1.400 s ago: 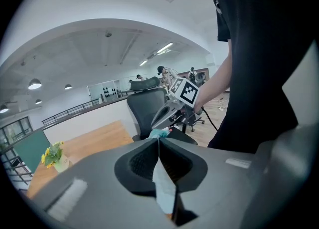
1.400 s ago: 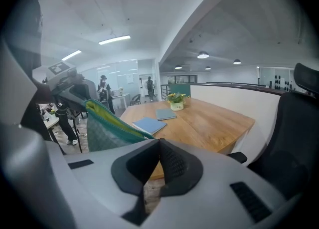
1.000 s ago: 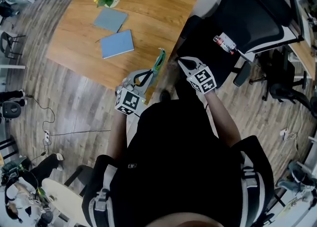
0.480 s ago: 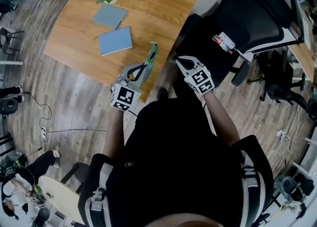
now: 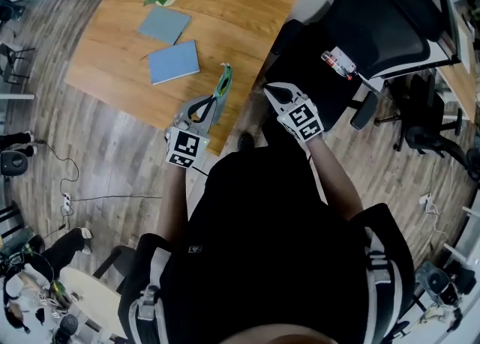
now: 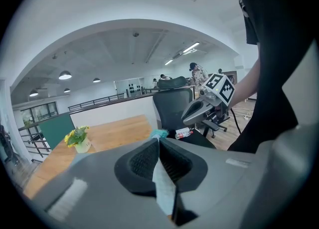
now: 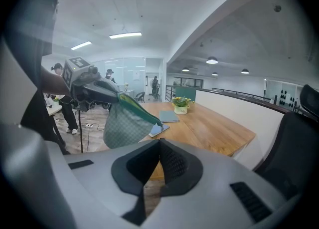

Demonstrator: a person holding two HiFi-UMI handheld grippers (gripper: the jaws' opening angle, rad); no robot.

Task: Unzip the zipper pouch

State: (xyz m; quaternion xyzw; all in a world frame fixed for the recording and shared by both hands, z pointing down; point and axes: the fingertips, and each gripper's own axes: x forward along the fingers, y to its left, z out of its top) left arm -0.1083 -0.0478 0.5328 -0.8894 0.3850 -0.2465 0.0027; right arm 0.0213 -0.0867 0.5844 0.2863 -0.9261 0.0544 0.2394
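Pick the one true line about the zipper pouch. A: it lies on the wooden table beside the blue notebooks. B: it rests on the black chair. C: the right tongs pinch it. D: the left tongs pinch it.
D: the left tongs are shut on the fabric of the zipper pouch, which hangs from them; the right tongs are shut on nothing.

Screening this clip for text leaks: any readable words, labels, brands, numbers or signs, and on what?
No readable text anywhere.
Cubes on left gripper and right gripper: square marker patterns, no letters.
Label on small bottle on black chair: too small to read.
Mark on the person's black top: too small to read.
Zipper pouch, blue notebooks: no print visible.
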